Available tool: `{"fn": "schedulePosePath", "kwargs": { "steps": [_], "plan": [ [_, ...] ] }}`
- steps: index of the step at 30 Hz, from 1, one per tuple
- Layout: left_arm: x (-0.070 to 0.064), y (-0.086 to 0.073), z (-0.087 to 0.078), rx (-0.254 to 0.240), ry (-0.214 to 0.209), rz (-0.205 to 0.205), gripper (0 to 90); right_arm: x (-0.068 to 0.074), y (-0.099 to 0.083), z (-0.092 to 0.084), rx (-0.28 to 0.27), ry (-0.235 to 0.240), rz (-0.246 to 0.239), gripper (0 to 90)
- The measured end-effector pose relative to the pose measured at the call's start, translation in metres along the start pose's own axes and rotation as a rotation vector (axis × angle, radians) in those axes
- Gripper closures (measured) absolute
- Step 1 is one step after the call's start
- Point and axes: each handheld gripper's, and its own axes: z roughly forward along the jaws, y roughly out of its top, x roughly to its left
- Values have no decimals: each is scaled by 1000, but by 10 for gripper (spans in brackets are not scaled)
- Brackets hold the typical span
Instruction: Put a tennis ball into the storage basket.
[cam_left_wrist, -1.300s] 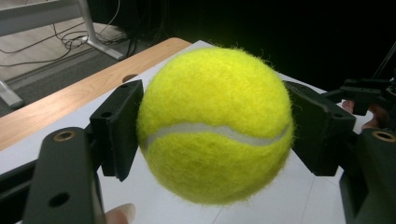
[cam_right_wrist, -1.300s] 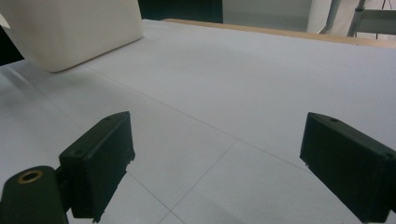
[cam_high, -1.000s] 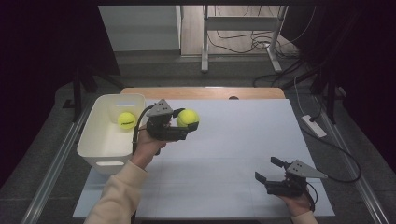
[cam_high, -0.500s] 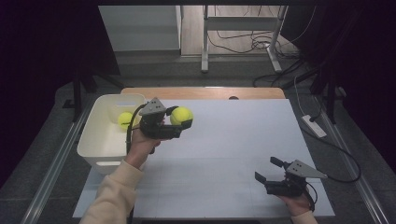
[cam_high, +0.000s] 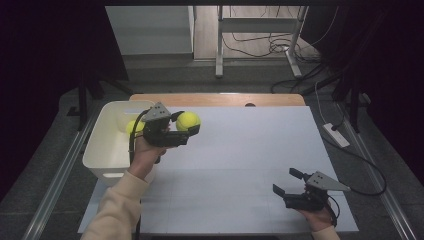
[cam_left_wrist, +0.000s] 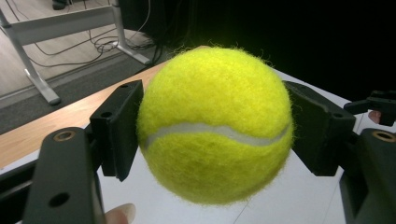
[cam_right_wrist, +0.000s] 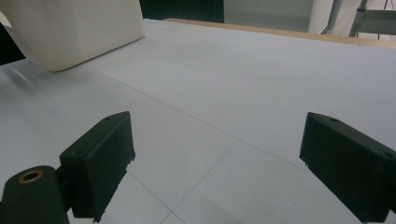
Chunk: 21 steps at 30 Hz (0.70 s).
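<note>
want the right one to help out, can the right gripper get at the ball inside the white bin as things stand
Probably not without a long move: the right gripper sits at the table's near right, and the left gripper with its ball stands between it and the bin.

A white table top (cam_high: 250, 150) with a wooden strip (cam_high: 215, 99) along its far edge stands on a grey floor (cam_high: 65, 175). Beyond it the floor turns to pale wood (cam_high: 205, 30), where a white metal frame (cam_high: 260, 25) stands among loose black cables (cam_high: 260, 47). A white panel (cam_high: 150, 30) stands at the back left. Dark curtains (cam_high: 50, 50) close both sides. A white power strip (cam_high: 336, 135) lies on the floor to the right.
</note>
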Motion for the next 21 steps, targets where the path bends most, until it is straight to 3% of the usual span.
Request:
{"fn": "schedulePosePath", "kwargs": {
  "steps": [21],
  "plan": [
    [12, -1, -17, -11, 51, -12, 264, 0, 0, 1, -1, -1, -2, 95]
  ]
}}
